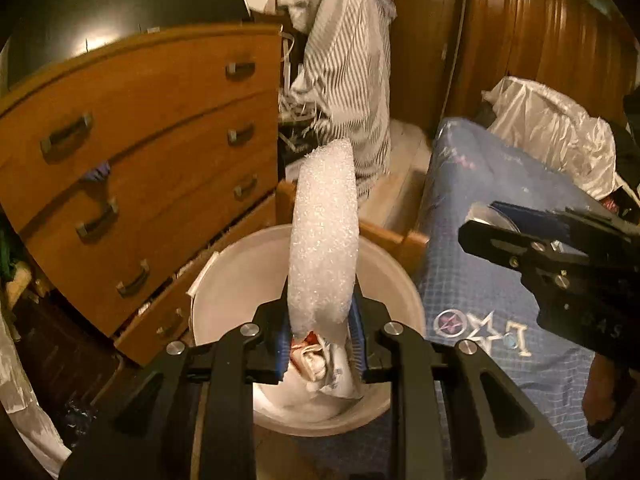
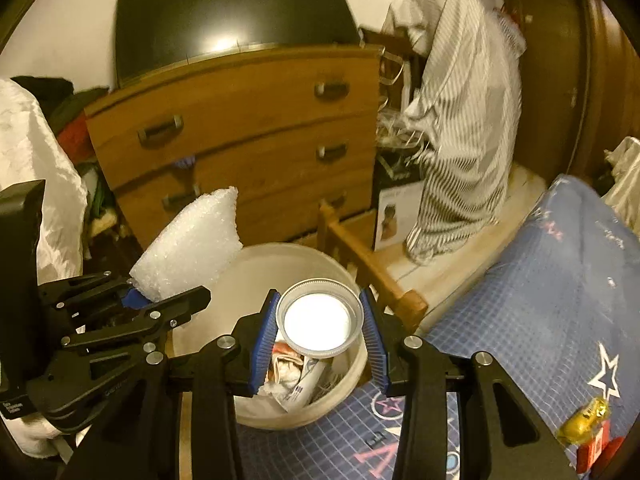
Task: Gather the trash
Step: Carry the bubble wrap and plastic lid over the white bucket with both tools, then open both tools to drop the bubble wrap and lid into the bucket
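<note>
My left gripper [image 1: 320, 332] is shut on a white foam sheet [image 1: 324, 236], which sticks up above a white bucket [image 1: 224, 280]. In the right wrist view the same foam sheet [image 2: 192, 248] and left gripper [image 2: 160, 300] hang over the bucket's left rim. My right gripper [image 2: 320, 332] is shut on a clear plastic lid [image 2: 320, 322], held over the bucket [image 2: 256, 272]. Crumpled paper and wrappers [image 2: 296, 376] lie inside the bucket. From the left wrist view the right gripper [image 1: 492, 228] comes in at the right, the lid [image 1: 486, 216] between its fingers.
A wooden chest of drawers [image 2: 248, 136] stands behind the bucket, a dark screen [image 2: 232, 12] on top. A striped cloth [image 2: 460, 112] hangs to its right. A blue bedcover [image 2: 540, 300] lies at right, with a gold wrapper [image 2: 586, 420] and a red item [image 2: 596, 450] on it.
</note>
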The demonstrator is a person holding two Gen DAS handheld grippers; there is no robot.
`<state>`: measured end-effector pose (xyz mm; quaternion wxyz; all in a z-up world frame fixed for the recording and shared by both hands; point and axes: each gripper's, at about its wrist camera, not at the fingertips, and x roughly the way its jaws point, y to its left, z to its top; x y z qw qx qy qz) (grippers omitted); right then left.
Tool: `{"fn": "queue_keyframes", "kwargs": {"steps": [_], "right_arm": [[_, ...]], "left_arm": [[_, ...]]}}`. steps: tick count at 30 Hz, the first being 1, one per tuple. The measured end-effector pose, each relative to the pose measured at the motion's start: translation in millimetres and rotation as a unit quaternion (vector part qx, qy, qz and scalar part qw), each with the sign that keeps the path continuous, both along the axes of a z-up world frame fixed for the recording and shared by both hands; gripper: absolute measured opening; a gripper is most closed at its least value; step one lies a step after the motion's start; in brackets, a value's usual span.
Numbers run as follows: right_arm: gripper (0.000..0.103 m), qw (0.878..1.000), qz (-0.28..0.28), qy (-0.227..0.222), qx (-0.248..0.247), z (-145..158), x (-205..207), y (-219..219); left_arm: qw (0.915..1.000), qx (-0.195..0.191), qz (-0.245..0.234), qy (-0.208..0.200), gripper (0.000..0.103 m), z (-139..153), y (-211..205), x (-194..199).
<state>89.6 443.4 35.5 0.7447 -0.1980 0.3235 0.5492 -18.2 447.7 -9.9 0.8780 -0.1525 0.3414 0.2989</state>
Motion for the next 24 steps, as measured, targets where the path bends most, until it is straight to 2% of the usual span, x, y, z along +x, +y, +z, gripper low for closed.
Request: {"fn": "queue_keyframes", "kwargs": {"steps": [5,9,14,21,22,23,24], "right_arm": [[0.042,0.998,0.012,0.041,-0.055,-35,13,41],[0.042,0.995,0.012,0.062,-0.071,-58,17,50],[0.042,0.995,0.018,0.064,-0.073,-67,17,51],[0.042,0.995,0.02,0.064,-0.071,-65,20,47],[0.042,0.995,0.021,0.061,-0.07,-65,19,48],[0.057,0.996,0.018,0.056,-0.07,-64,20,49],[0.068,0.996,0.014,0.056,-0.064,-62,22,48]], "left_arm": [[0.9988,-0.039,0.001,0.032,0.023,-25,24,8],[0.9972,-0.056,0.005,0.05,0.023,-40,36,10],[0.9961,-0.065,0.009,0.058,0.023,-51,46,9],[0.9961,-0.065,0.01,0.059,0.023,-54,51,11],[0.9956,-0.062,0.01,0.07,0.033,-56,52,13],[0.9947,-0.059,0.015,0.083,0.064,-58,54,15],[0.9942,-0.051,0.027,0.091,0.078,-58,56,15]]}}
